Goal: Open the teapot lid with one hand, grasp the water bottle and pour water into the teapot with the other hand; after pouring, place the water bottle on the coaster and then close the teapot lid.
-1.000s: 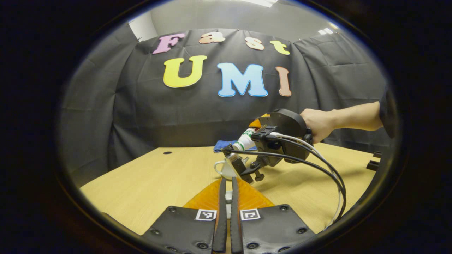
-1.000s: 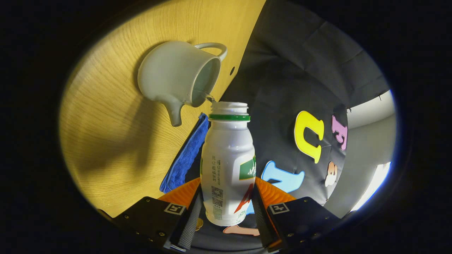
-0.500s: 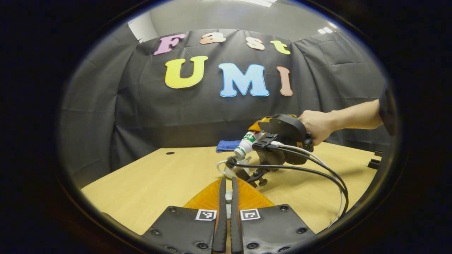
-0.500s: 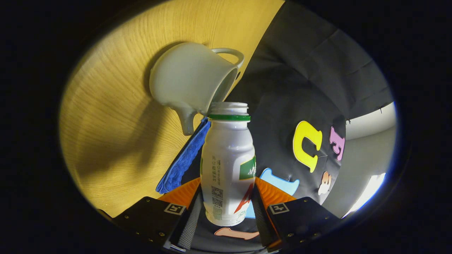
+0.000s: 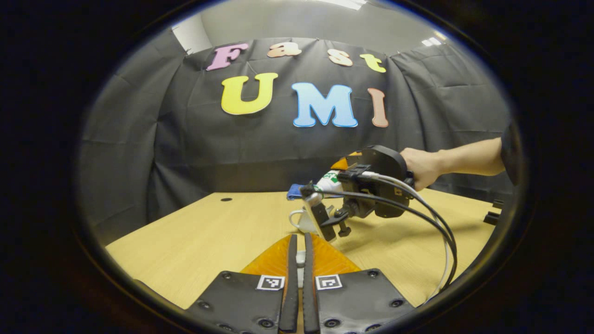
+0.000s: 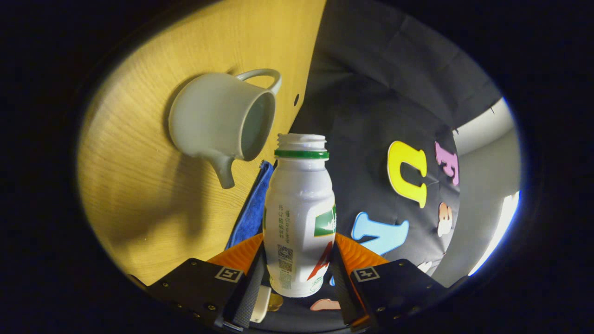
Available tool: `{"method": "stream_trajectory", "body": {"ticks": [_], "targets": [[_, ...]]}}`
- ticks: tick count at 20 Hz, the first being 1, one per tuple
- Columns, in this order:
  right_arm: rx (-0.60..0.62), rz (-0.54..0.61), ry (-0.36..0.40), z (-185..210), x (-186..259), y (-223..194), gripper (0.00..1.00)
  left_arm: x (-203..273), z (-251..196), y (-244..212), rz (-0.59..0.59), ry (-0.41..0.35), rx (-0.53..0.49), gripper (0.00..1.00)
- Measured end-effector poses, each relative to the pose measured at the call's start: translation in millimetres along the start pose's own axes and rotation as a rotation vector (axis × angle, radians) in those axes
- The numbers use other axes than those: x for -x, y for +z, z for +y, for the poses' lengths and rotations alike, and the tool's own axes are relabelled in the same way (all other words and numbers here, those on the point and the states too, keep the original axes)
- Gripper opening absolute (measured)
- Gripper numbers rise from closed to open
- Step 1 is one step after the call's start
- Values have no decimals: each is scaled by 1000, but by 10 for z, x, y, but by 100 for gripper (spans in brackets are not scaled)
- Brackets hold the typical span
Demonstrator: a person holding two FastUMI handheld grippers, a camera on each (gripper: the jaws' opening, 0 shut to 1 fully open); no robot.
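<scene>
White bottle [image 6: 299, 218], pale grey-white teapot [image 6: 218, 123].
Bottle: green neck ring, green/red label. Cloth [image 6: 253, 208] blue; table [image 6: 153, 195] yellow wood grain.

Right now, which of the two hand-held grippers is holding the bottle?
The right hand-held gripper: its fingers clamp the white water bottle by the open teapot. The left hand-held gripper pinches something small and pale.

light: dim booth, overhead and warm | bright strip: pale wall [image 6: 487, 185] glares at the right gripper view's edge | shadows: soft dark patch beside the teapot [image 6: 218, 123] on the table [image 6: 139, 185] | glare: mild sheen on the water bottle [image 6: 299, 218] | distortion: strong fisheye bend at the rims | focus: sharp centre, softer edges
</scene>
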State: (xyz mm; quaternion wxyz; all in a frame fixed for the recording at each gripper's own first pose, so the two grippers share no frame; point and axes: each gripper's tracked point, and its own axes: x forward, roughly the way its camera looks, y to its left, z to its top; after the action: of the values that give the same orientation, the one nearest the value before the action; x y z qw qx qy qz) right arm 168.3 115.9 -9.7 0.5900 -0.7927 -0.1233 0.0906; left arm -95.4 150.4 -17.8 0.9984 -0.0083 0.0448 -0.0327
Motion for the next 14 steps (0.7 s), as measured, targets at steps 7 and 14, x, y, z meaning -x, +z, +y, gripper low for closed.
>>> {"method": "stream_trajectory", "body": {"ticks": [7, 14], "targets": [[-480, 8, 89, 91, 79, -77, 71, -159, 105, 118, -10, 6, 49, 14], [-1067, 51, 135, 4, 437, -404, 71, -740, 129, 463, -54, -31, 103, 10]]}}
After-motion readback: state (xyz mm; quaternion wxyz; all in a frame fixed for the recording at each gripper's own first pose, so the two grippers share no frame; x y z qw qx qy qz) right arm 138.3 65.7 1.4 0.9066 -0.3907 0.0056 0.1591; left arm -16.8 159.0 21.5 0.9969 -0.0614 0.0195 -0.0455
